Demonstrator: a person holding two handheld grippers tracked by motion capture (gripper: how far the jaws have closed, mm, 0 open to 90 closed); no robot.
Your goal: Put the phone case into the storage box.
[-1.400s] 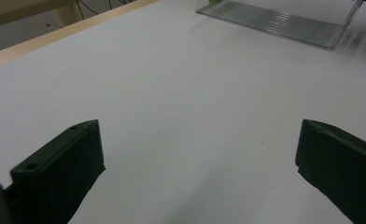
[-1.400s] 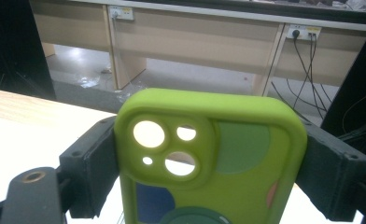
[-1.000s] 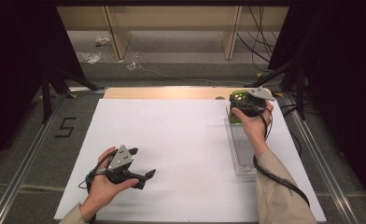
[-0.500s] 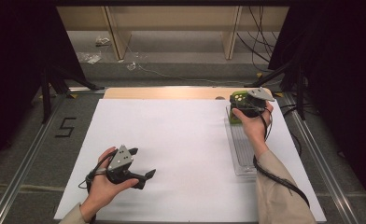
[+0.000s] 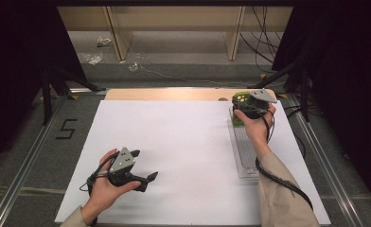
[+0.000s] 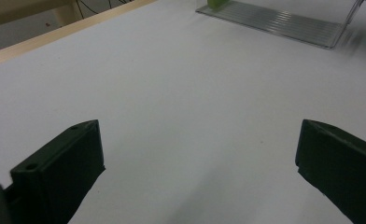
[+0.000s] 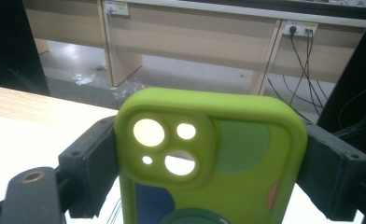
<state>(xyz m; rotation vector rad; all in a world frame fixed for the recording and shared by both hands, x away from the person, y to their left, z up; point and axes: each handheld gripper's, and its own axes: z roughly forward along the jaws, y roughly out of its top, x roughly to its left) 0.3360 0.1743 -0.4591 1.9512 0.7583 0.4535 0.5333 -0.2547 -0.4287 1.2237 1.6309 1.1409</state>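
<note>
A lime-green phone case with camera cut-outs stands between the jaws of my right gripper, which press on both its sides. From above, that right gripper is at the far right of the white sheet, over the far end of a clear plastic tray, and the green phone case peeks out beside it. My left gripper rests low near the front left of the sheet, jaws wide apart with nothing between them. In the left gripper view the two black fingertips frame bare white sheet, and the clear tray lies far ahead.
A white sheet covers the table, with a wooden strip along its far edge. Metal rails run down both sides. Wooden cabinet legs and loose cables lie on the floor beyond the table. A cable trails from the right gripper along the sleeve.
</note>
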